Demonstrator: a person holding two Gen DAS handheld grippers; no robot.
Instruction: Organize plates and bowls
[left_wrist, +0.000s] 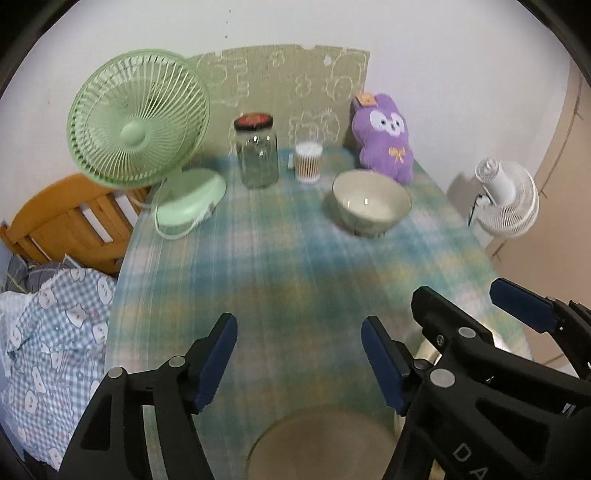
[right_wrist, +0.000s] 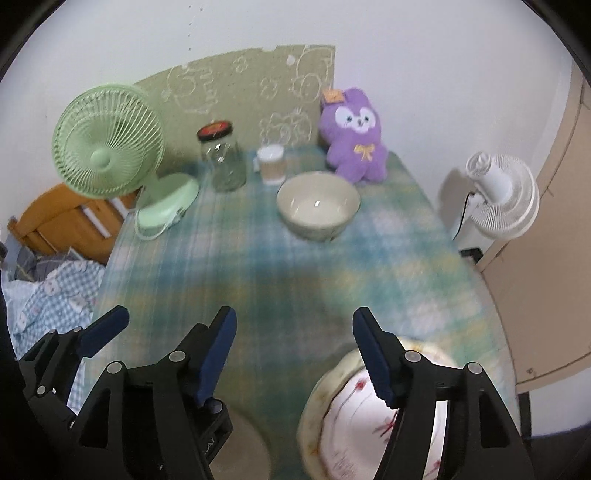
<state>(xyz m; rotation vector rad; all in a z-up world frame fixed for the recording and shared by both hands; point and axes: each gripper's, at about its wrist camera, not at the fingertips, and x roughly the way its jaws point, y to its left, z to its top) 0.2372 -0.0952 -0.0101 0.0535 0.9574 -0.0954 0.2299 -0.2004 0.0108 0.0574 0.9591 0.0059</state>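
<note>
Left gripper (left_wrist: 299, 360): held low over the near part of the table, pointing toward the far wall. Jaws spread wide, nothing between the blue pads; only tablecloth (left_wrist: 280, 258) shows in the gap. Also visible at the lower left of the right wrist view (right_wrist: 170, 325).

Right gripper (right_wrist: 295, 354): held level with and just right of the left one, likewise aimed at the far wall. Jaws released and empty. Its right finger (right_wrist: 373, 354) hangs above the flowered plate; contact cannot be told. In the left wrist view it crosses the lower right corner (left_wrist: 458, 306).

Bowl (right_wrist: 318, 206): cream inside, upright, far half of the table, right of centre, well apart from both grippers.

Flowered plate (right_wrist: 354, 413): white with red flower print, near edge of the table, under the right gripper; it appears to rest on a pale yellowish dish, blurred.

Tan round piece (left_wrist: 325, 443): near edge, below the left gripper; kind unclear.

Back row, left to right: green desk fan (left_wrist: 138, 125), glass jar with dark lid (left_wrist: 257, 151), cotton swab cup (left_wrist: 308, 162), purple plush rabbit (left_wrist: 386, 138).

Beside the table: white fan (left_wrist: 506, 201).
</note>
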